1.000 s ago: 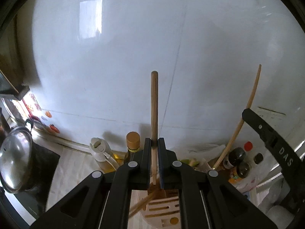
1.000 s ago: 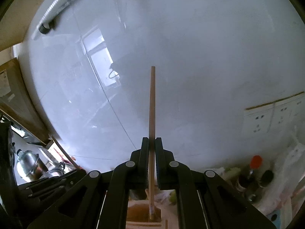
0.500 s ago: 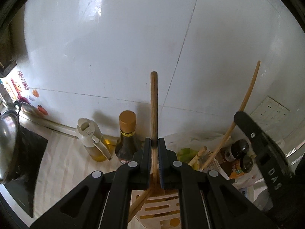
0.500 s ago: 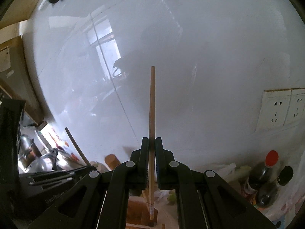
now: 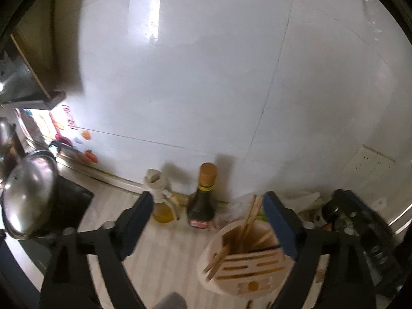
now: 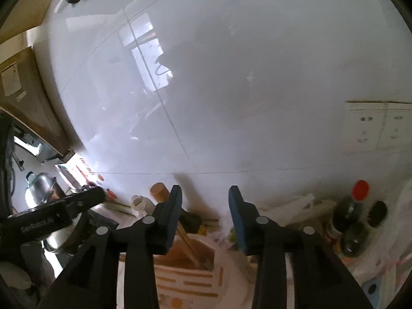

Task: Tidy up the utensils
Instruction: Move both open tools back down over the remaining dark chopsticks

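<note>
1. Wooden chopsticks (image 5: 251,219) standing tilted in holder (image 5: 247,265) on tabletop (image 5: 167,252).
2. Left tool (image 5: 206,215): spread wide, gripping nothing.
3. Right tool (image 6: 204,206): spread apart, empty, above holder (image 6: 190,270).
4. Dark bottle (image 5: 202,200) behind holder.

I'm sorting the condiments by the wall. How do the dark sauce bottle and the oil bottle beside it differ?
The dark sauce bottle is nearly black with a brown cap and a slim neck; the oil bottle is clear, shows yellow liquid and has a pale pour-spout top. The sauce bottle stands taller and to the right of the oil bottle. Both are upright against the white tiled wall.
</note>
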